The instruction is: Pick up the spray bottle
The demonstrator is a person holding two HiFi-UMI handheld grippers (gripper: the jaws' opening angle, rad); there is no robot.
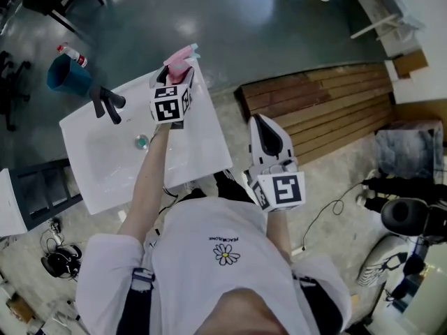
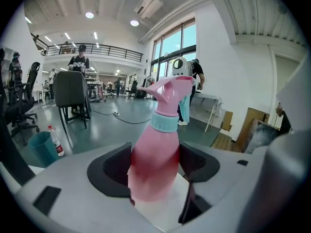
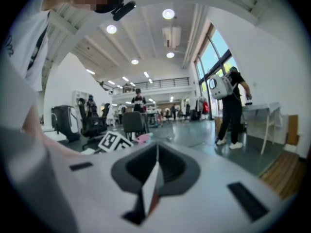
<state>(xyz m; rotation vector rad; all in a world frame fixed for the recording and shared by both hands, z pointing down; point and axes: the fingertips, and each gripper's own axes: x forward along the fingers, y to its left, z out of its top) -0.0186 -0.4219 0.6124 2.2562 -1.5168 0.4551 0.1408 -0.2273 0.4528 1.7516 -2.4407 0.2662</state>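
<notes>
A pink spray bottle (image 2: 155,154) with a pale teal collar and pink trigger head stands upright between the jaws of my left gripper (image 2: 154,166), which is shut on its body. From the head view, the left gripper (image 1: 173,82) is over the far edge of a white sink basin (image 1: 105,159), with the bottle's (image 1: 180,58) pink top sticking out beyond it. My right gripper (image 1: 269,139) hovers off the sink's right side, over the floor, jaws shut together with nothing in them. The right gripper (image 3: 154,178) shows the same in its own view.
A black faucet (image 1: 106,103) stands at the sink's far left and a drain (image 1: 142,142) sits mid-basin. A blue bucket (image 1: 66,75) with a bottle is on the floor beyond. A wooden pallet (image 1: 328,107) lies to the right. Cables and gear crowd the right floor.
</notes>
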